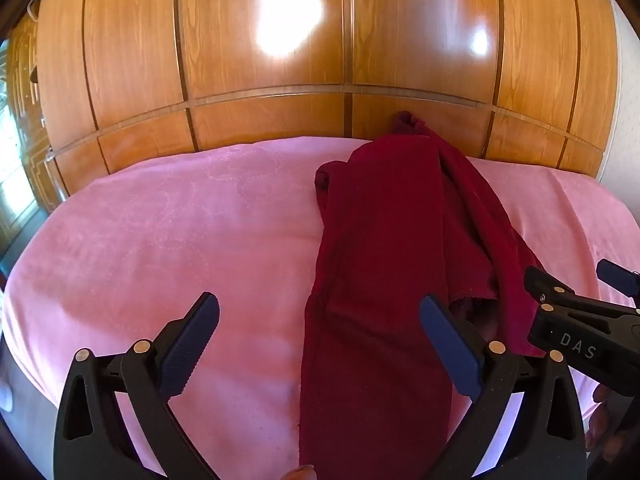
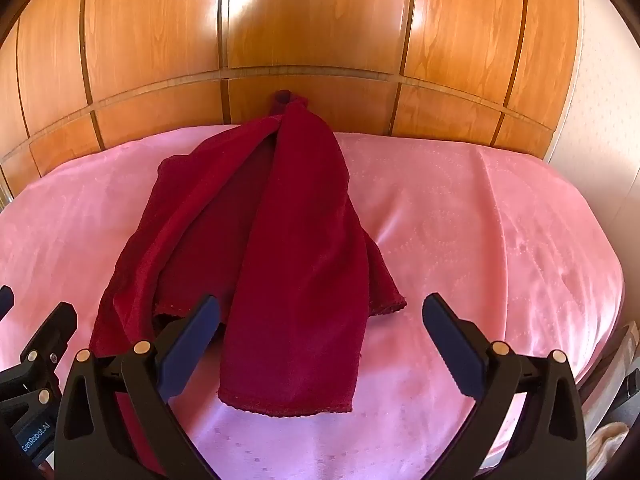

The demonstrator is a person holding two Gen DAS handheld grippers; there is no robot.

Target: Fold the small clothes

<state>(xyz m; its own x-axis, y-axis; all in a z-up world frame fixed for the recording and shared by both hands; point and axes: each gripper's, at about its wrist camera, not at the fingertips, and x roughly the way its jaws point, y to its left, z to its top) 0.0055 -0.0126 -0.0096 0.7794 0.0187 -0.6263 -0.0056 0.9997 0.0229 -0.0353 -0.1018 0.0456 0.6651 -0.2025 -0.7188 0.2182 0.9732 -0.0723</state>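
A dark red garment (image 1: 380, 248) lies lengthwise on the pink bedspread (image 1: 160, 232), its far end bunched against the wooden wardrobe. In the right wrist view the same garment (image 2: 288, 240) shows long overlapping panels with a hemmed near edge. My left gripper (image 1: 320, 340) hovers open above the garment's near left edge, nothing between its fingers. My right gripper (image 2: 320, 340) stands open over the near hem, also holding nothing. The right gripper (image 1: 560, 300) shows at the right of the left wrist view, and the left gripper (image 2: 36, 340) at the left edge of the right wrist view.
A glossy wooden wardrobe (image 1: 280, 60) runs along the far side of the bed. The bedspread (image 2: 480, 240) stretches to either side of the garment. A pale wall (image 2: 600, 100) stands at the right, and the bed's edge drops away at the lower right.
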